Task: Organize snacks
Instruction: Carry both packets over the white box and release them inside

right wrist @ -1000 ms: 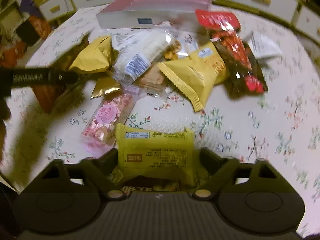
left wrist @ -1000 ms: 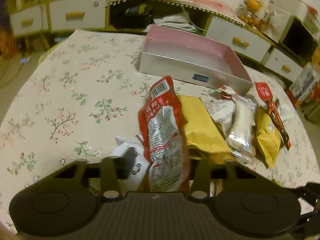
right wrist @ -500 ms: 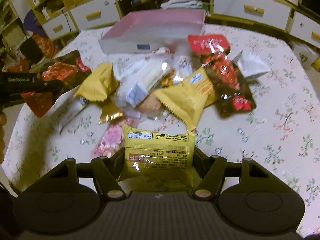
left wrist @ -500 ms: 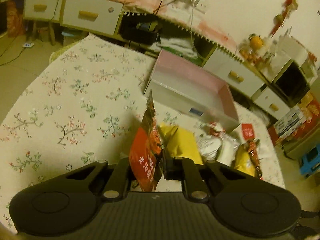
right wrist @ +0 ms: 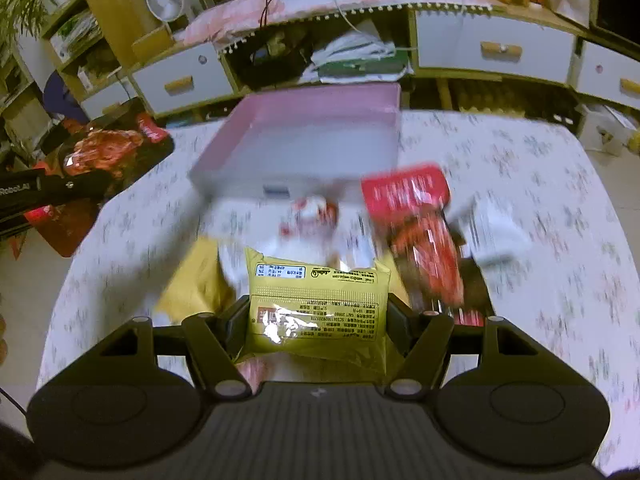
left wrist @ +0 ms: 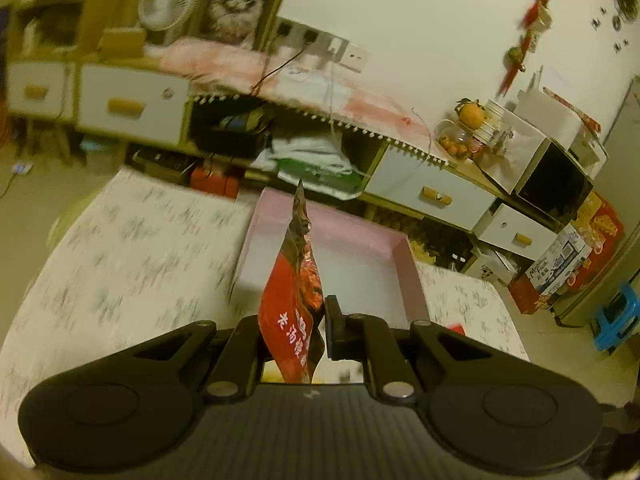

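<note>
Fingers of the left gripper (left wrist: 294, 332) are pinched narrow on a red snack pouch (left wrist: 294, 300), gripped low near its bottom seam so the rest stands up edge-on and its top corner points toward the far side. Held that way, the pouch hangs clear of the floral tablecloth (left wrist: 132, 248) and is lined up with the pink box (left wrist: 396, 248) just beyond it, whose bare floor looks ready to receive it. That suggests a carry toward the box, with the release not yet made.

On the other side, the right gripper (right wrist: 316, 320) holds a yellow packet (right wrist: 318, 304) flat between its 2 fingers, jaws set fairly wide to span the packet's sides, printed back facing up. The flat hold probably suits laying it down level inside the box.

Beyond the packet lies the loose pile: a red wrapper (right wrist: 404, 192), a dark red bag (right wrist: 436, 264) at the right, white packets and another yellow one at the left, all blurred by motion. Farther still sits the same pink box (right wrist: 312, 140), at the far middle of the table. At the far left, the left gripper's pouch (right wrist: 108, 148) shows again, raised off the table edge.
</note>
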Tool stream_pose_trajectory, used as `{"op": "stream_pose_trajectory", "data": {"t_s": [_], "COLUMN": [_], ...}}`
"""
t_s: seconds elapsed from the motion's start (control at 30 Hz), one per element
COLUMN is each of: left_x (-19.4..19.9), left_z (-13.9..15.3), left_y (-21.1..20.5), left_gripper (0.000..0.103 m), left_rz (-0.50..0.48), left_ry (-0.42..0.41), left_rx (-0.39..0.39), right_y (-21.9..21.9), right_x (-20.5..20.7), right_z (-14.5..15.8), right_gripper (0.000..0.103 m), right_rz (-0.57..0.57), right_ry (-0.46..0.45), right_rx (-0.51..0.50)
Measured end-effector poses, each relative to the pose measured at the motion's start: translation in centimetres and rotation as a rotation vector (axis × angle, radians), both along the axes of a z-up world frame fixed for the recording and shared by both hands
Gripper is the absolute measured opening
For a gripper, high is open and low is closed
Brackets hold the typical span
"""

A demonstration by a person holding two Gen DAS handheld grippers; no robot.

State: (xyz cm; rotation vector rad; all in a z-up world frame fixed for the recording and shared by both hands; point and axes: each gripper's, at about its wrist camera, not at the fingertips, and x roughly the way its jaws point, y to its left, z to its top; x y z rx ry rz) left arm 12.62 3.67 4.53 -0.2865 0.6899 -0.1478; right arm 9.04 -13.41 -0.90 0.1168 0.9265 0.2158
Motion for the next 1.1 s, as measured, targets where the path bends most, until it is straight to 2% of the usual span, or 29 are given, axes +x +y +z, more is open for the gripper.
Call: {"op": "stream_pose_trajectory", "data": {"t_s": [0.07,0.17,0.3,0.43,0.6,0.77,0.83,0.93,1.1], "left_x": [2.5,5.7,9.3,11.4,13.1,13.1,12.7,11.8,9.7], "left_z": [-0.7,-2.1,-3.3,-4.8,-6.8,-7.4,-7.0,-5.7,-3.4], "left_y": [-0.3,-0.3,-0.4,-0.3,0.1,0.2,0.3,0.4,1.6], "left_gripper": [0.014,0.014,0.014,0.014,0.014,0.015,0.019,0.032,0.043], "left_rz": [-0.004,-0.009,-0.006,-0.009,-0.015,-0.035,-0.038,-0.043,-0.01], "left_ry": [0.01,0.027,0.026,0.024,0.056,0.091,0.087,0.074,0.061], "left_rx": [0.009,-0.019,-0.018,-0.018,-0.026,0.005,-0.008,-0.024,-0.054], "right_y": [0.1,0.4,1.4,2.1,2.1,1.9,1.9,1.4,-0.4], "right_x": [2.5,6.2,10.5,14.2,16.8,17.7,17.5,16.8,14.0], "right_z": [0.3,0.4,-0.4,-1.7,-3.7,-4.9,-4.9,-3.8,-0.7], "right_gripper": [0.065,0.065,0.065,0.065,0.065,0.069,0.072,0.074,0.078], "right_rz": [-0.003,-0.01,-0.015,-0.023,-0.05,-0.087,-0.1,-0.114,-0.153], "right_ry": [0.007,0.02,0.027,0.047,0.08,0.082,0.092,0.087,0.056], "right_rx": [0.016,0.057,0.055,0.06,0.088,0.088,0.095,0.119,0.153]}}
